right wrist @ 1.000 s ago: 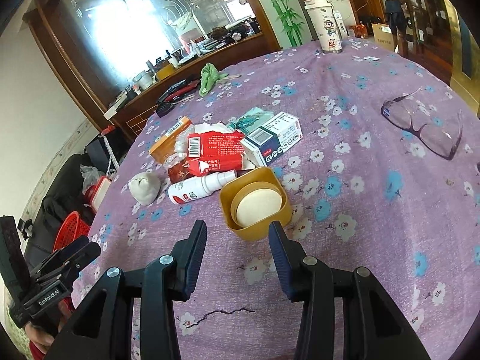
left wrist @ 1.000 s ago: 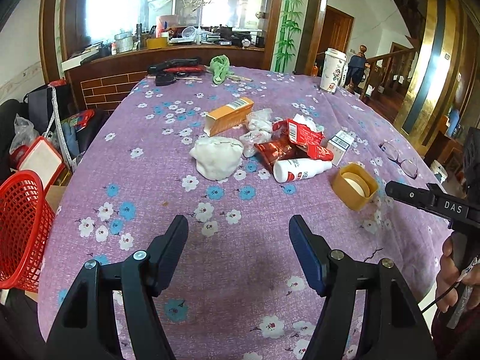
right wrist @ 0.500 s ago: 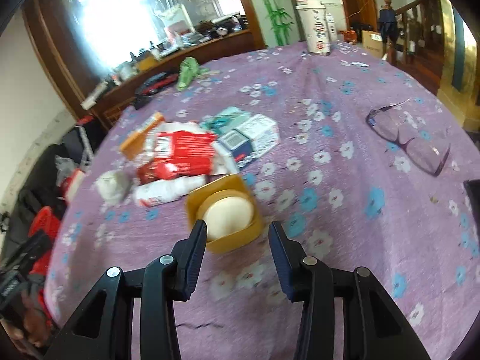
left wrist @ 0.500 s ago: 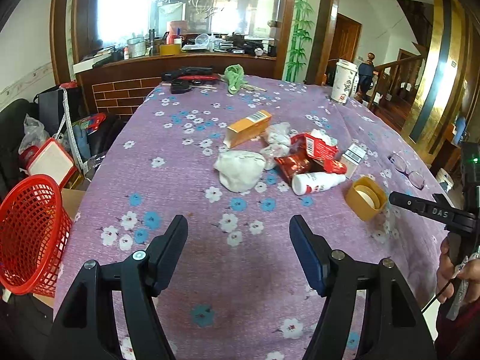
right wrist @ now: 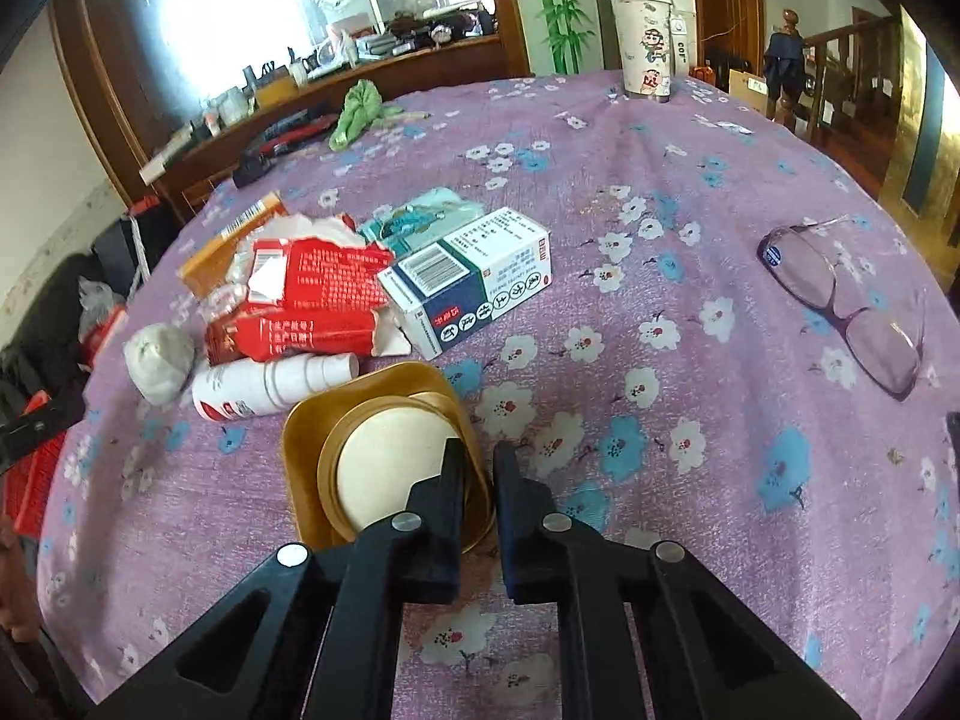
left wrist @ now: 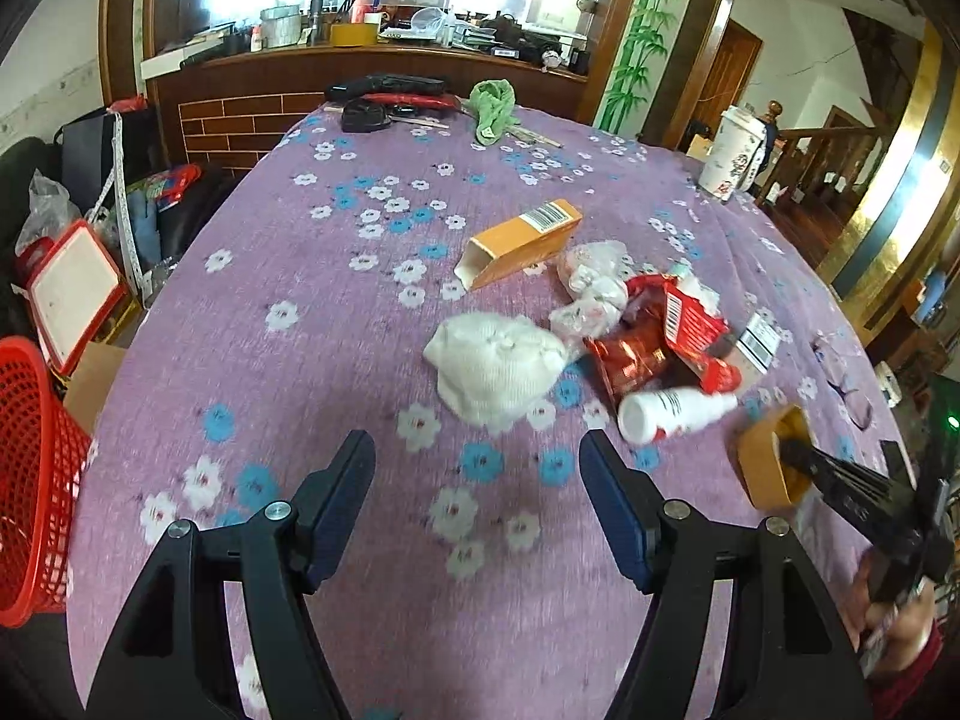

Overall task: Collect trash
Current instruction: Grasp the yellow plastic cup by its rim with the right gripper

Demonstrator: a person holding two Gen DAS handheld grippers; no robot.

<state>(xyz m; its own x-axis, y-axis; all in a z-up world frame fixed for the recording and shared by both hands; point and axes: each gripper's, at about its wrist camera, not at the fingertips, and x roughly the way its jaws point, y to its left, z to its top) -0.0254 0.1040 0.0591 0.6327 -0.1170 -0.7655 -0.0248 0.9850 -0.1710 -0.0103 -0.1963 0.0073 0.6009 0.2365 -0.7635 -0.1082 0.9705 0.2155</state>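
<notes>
The right tongs (right wrist: 477,468) are pinching the near wall of a shallow square mustard-yellow plastic tub (right wrist: 312,438) with a round cream disc inside; 1 finger sits inside the tub over the disc, the other outside the wall. In the left wrist view the same tub (left wrist: 757,468) shows at the right edge of the round tabletop covered in purple floral cloth (left wrist: 300,312), with a black finger reaching into it.

The left tongs (left wrist: 477,495) are spread wide and hover above bare cloth, holding nothing.

Just beyond the tub lies a white plastic spray bottle with a red label (right wrist: 270,387) on its side. Behind it sit torn red foil wrappers (right wrist: 312,294), a white and blue cardboard medicine box (right wrist: 474,285), a teal packet (right wrist: 420,216) and an orange cardboard carton (left wrist: 519,243) with its end open. A crumpled white cloth wad (left wrist: 495,363) rests to the left of the pile.

A red plastic mesh basket (left wrist: 30,480) stands off the tabletop's left edge. A pair of clear-framed glasses (right wrist: 840,300) lies well apart to the right, and a white printed cup (right wrist: 645,42) stands upright at the far side.
</notes>
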